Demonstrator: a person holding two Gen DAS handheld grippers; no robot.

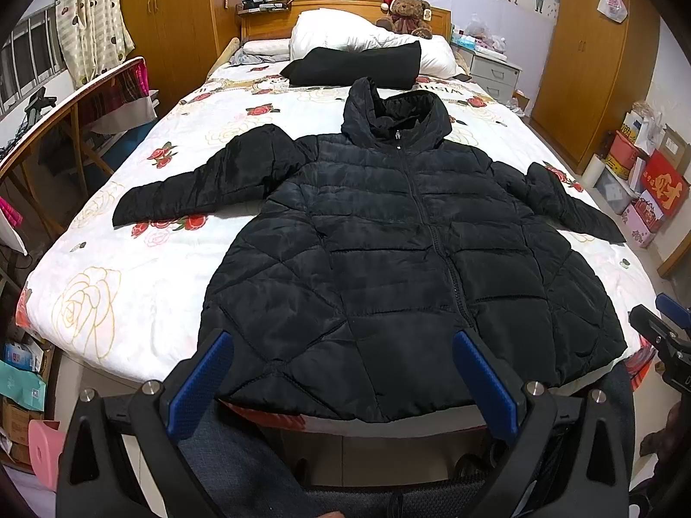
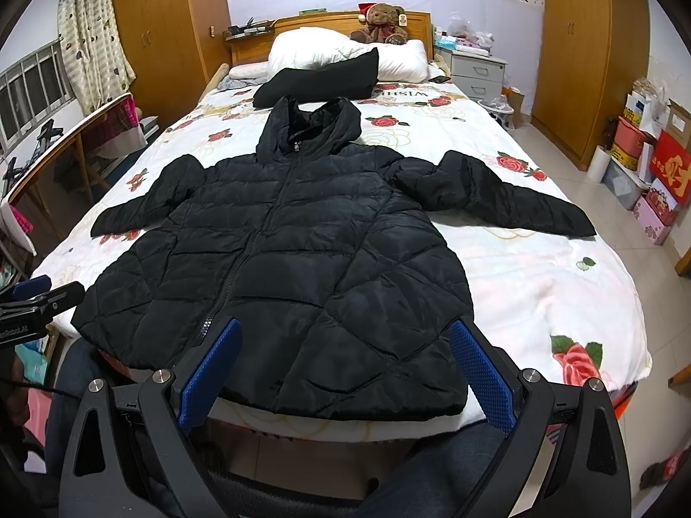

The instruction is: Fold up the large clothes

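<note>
A black quilted hooded jacket [image 1: 388, 241] lies spread flat, zipped, front up, on the floral bedspread [image 1: 129, 267], both sleeves out to the sides and its hem at the near bed edge. It also shows in the right wrist view [image 2: 285, 259]. My left gripper [image 1: 343, 345] is open and empty, held just before the hem's left half. My right gripper [image 2: 345, 336] is open and empty over the hem's right half. Each gripper shows at the edge of the other's view: the right gripper [image 1: 665, 323] and the left gripper [image 2: 39, 298].
A folded black garment [image 1: 358, 64] lies further up the bed before white pillows [image 1: 345, 30] and a teddy bear [image 1: 406, 11]. A wooden desk [image 1: 52, 121] stands at the left, wardrobes and boxes [image 1: 648, 181] at the right. The person's legs [image 1: 242, 453] are below the grippers.
</note>
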